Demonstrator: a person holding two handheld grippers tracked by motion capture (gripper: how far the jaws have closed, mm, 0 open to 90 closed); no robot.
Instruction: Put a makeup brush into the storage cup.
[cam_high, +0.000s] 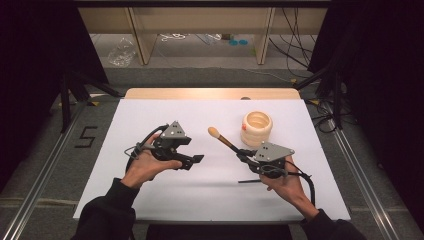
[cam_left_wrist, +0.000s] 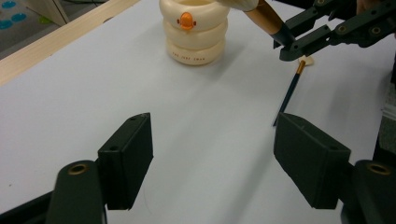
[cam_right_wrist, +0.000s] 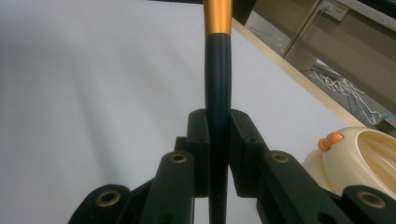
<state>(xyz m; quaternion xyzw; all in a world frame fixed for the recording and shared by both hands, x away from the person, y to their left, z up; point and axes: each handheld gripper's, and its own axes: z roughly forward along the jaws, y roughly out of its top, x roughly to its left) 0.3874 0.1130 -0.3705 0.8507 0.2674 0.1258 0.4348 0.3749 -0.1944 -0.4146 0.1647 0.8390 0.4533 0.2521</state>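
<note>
Right jaws clamped on makeup brush (cam_high: 226, 139) handle, bristles lifted just left of cream holder (cam_high: 257, 128); left gripper (cam_high: 196, 159) wide open, empty, well apart. Step, I judge: carry. Next: tip brush upright over my holder's mouth, then release

Lab recording bay: black curtains (cam_high: 30, 60), floor rails (cam_high: 45, 170) (cables (cam_high: 295, 45) loose), white-covered table (cam_high: 165, 110).
</note>
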